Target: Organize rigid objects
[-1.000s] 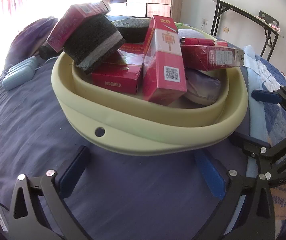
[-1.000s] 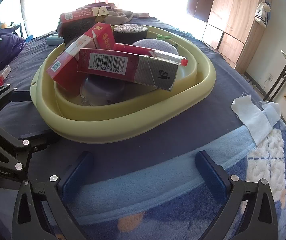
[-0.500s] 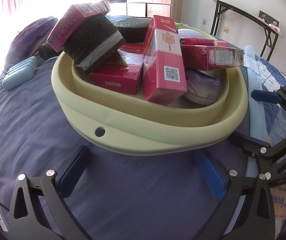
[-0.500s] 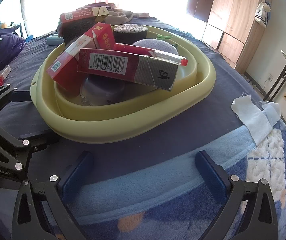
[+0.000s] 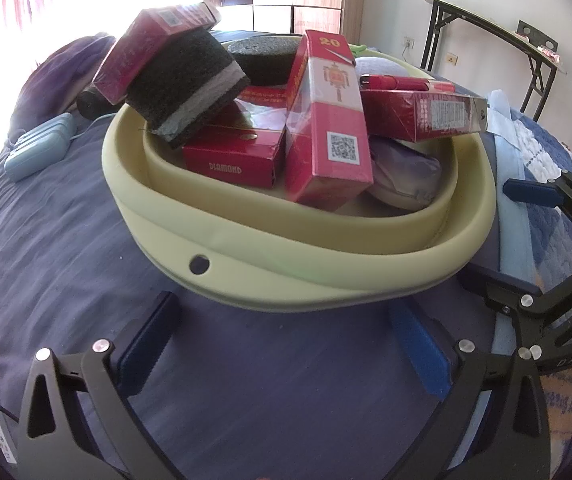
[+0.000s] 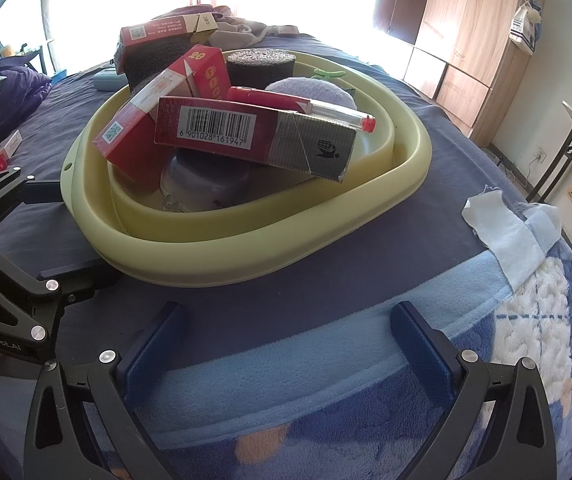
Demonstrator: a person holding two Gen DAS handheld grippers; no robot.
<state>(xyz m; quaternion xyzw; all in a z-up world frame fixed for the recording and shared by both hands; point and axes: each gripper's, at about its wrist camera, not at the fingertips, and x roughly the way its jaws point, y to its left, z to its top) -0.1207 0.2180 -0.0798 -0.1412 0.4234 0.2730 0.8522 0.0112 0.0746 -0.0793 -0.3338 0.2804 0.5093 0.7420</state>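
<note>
A pale yellow basin [image 5: 286, 276] [image 6: 326, 236] rests on a blue blanket and holds several red boxes, among them a tall one with a QR code [image 5: 330, 120] and a barcoded one [image 6: 253, 136]. Black sponges [image 5: 185, 84] [image 6: 259, 66], a red pen [image 6: 302, 106] and a lilac soft item [image 6: 314, 92] lie among them. My left gripper [image 5: 286, 344] stands open just short of the basin's near rim, nothing between its fingers. My right gripper [image 6: 286, 340] is open too, apart from the basin; it shows at the right edge of the left wrist view [image 5: 526, 236].
A light blue case [image 5: 39, 152] lies left of the basin. A dark purple cushion [image 5: 57, 80] sits behind it. White cloth [image 6: 506, 228] lies on the blanket to the right. A folding table [image 5: 494, 36] and a wooden wardrobe [image 6: 474, 32] stand beyond the bed.
</note>
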